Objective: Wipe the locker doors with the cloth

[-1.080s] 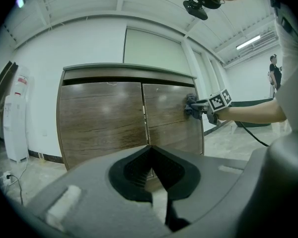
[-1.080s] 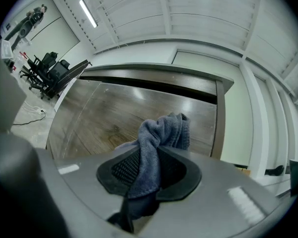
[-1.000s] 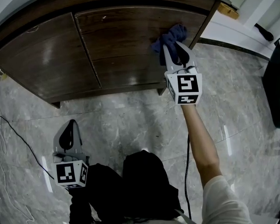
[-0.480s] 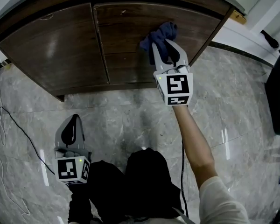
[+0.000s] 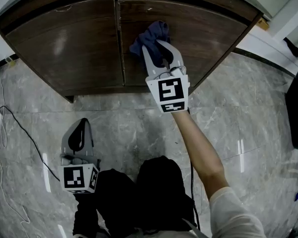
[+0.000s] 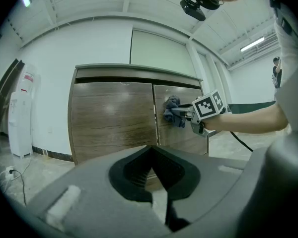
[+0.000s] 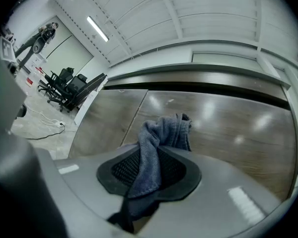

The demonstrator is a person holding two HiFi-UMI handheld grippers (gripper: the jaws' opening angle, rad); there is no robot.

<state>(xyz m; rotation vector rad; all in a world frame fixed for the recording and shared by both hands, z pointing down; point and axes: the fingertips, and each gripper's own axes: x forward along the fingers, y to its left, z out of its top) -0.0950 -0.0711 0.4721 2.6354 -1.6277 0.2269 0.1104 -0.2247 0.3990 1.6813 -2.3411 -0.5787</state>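
Pressing the soft, light cloth against the right locker door, just beside the seam, we are gripping it by 1 bunched fold; the right tool is clamping that fold, jaws partly apart, while the left tool is hanging clenched and empty above the floor

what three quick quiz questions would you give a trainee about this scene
1. True or false: the right tool is shut on the dark blue cloth.
2. Which dark brown wooden locker door does the cloth touch, as the head view shows them? A) the left one B) the right one, near the seam C) neither
3. Fill in: the left tool, low over the grey marble floor, holds ____.
Key: 1 true; 2 B; 3 nothing.
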